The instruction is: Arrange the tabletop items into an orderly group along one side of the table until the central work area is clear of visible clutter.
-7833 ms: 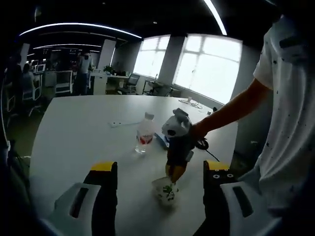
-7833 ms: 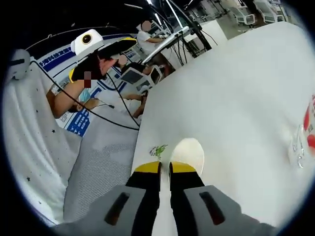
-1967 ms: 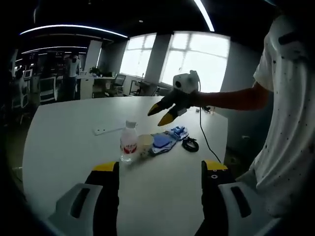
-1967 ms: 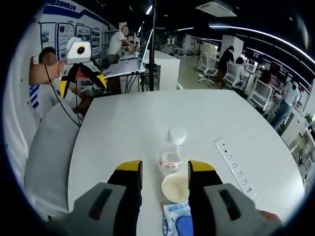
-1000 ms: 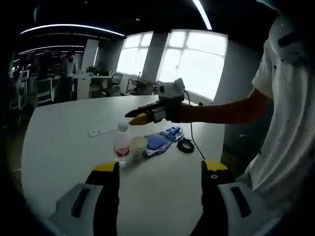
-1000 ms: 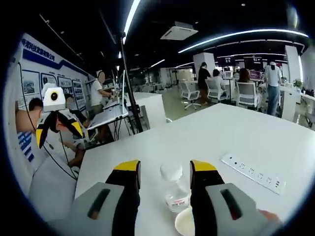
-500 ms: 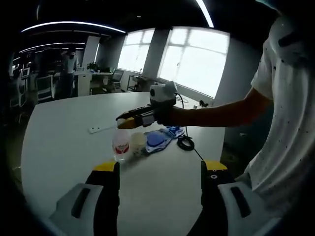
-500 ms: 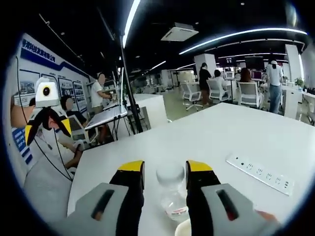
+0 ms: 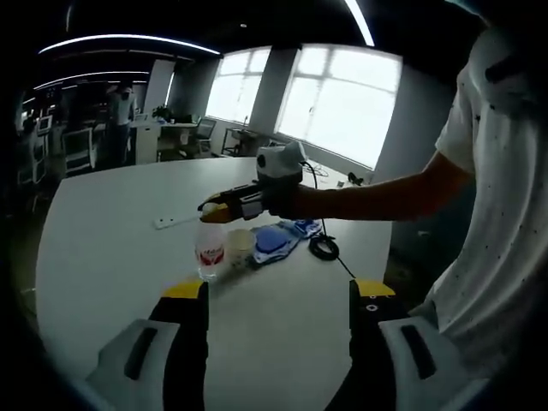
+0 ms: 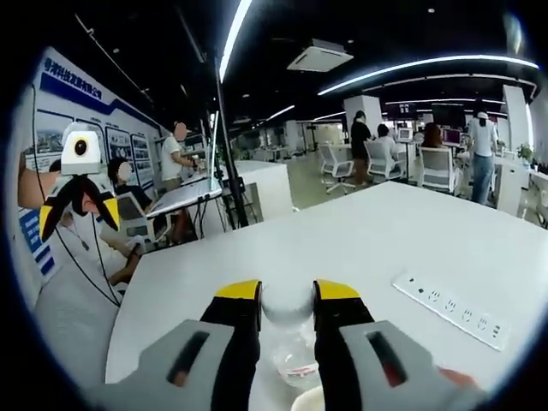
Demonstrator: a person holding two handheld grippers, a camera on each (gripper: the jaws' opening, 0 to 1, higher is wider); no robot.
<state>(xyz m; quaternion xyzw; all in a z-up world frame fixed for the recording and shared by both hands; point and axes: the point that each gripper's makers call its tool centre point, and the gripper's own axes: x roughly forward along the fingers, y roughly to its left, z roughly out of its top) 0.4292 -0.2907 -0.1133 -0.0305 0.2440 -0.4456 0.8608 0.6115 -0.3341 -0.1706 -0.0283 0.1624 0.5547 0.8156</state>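
Note:
A clear water bottle (image 9: 210, 251) with a red label stands on the white table (image 9: 111, 248); its cap sits between the yellow tips of my right gripper (image 9: 212, 208), which reaches in on a person's arm. In the right gripper view the right gripper (image 10: 287, 295) is shut on the bottle's cap, with the bottle (image 10: 292, 358) below it. A white paper cup (image 9: 239, 243) stands right beside the bottle, then a blue packet (image 9: 272, 241) and a black cable coil (image 9: 324, 248). My left gripper (image 9: 270, 293) hangs open over the near table, holding nothing.
A white power strip (image 9: 171, 222) lies behind the bottle, and shows as the power strip (image 10: 449, 310) at the right. The left gripper (image 10: 77, 214) is held up by a person at the table's edge. Desks, chairs and people stand beyond the table.
My right gripper has come down onto the bottle and its jaws have narrowed from wide apart to pressing on the cap. The left gripper has stayed open and nearly still.

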